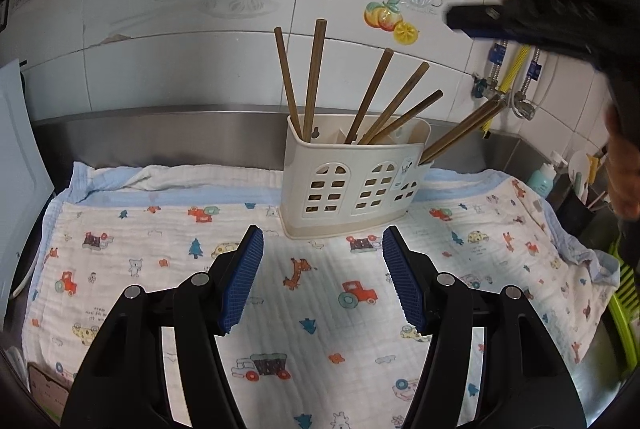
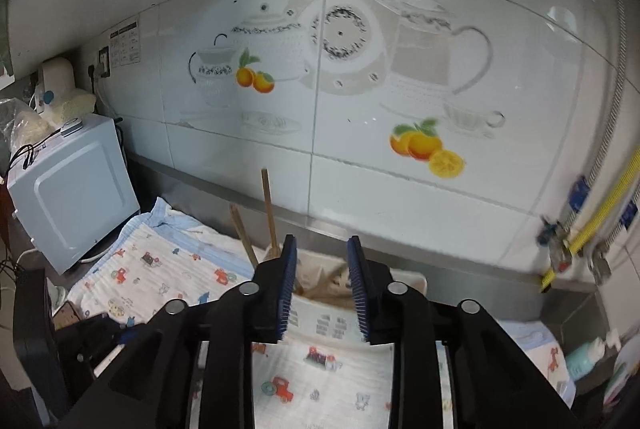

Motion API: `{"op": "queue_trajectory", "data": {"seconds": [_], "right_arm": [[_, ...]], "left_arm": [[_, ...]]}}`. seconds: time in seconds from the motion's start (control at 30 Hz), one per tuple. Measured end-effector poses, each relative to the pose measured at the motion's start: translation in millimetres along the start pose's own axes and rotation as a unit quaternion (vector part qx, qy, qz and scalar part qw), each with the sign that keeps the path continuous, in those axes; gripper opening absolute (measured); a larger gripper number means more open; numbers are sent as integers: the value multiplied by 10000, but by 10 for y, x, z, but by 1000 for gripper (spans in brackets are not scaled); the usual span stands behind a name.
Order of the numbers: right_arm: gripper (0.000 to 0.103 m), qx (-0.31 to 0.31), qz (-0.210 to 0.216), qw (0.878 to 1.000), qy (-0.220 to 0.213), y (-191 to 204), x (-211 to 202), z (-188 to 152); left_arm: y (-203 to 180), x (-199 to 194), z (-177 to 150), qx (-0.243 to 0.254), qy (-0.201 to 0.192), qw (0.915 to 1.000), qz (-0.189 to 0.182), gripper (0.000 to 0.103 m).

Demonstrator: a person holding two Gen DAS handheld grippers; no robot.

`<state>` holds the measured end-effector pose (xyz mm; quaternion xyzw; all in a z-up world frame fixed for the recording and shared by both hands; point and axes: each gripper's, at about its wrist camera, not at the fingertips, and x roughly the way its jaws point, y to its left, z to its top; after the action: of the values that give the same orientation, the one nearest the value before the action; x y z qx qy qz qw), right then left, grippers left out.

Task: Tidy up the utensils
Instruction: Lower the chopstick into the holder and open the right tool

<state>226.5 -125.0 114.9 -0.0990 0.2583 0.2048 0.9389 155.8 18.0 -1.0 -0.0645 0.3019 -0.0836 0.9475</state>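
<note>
A cream plastic utensil holder (image 1: 352,185) with window cut-outs stands on a printed cloth (image 1: 168,261) near the back wall. Several brown wooden chopsticks (image 1: 314,77) stand in it, leaning apart. My left gripper (image 1: 322,277) is open and empty, low over the cloth in front of the holder. My right gripper (image 2: 322,289) is open and empty, held above the holder (image 2: 320,317), with chopsticks (image 2: 269,209) rising just beyond its fingers. The right gripper also shows in the left wrist view (image 1: 520,17), high at the upper right.
A white microwave (image 2: 76,185) stands at the left end of the counter. Pipes and valves (image 1: 504,89) run down the tiled wall at the right. A teal bottle (image 1: 542,179) and a green rack (image 1: 624,289) sit by the sink at the right.
</note>
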Motion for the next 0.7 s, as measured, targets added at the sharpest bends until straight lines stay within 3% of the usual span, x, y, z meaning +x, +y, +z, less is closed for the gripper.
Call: {"op": "queue_trajectory", "data": {"seconds": [0.33,0.43,0.5,0.7], "right_arm": [[38,360,-236,9991,-4,-91,-349,-693],[41,468,-275,9985,17,-107,-412,-843],[49,534,-303,9981,32,-96,-454,-964],[52,656,-399,9970,130,-17,-507,-1302]], "left_arm": [[-1,-83,-79,170,28,9996,218,63],[14,-145,-73,203,-10,9994,278,68],[21,-185,-82,231,-23,9992,315,69],[106,-271,-207,10,32,9996,282,73]]}}
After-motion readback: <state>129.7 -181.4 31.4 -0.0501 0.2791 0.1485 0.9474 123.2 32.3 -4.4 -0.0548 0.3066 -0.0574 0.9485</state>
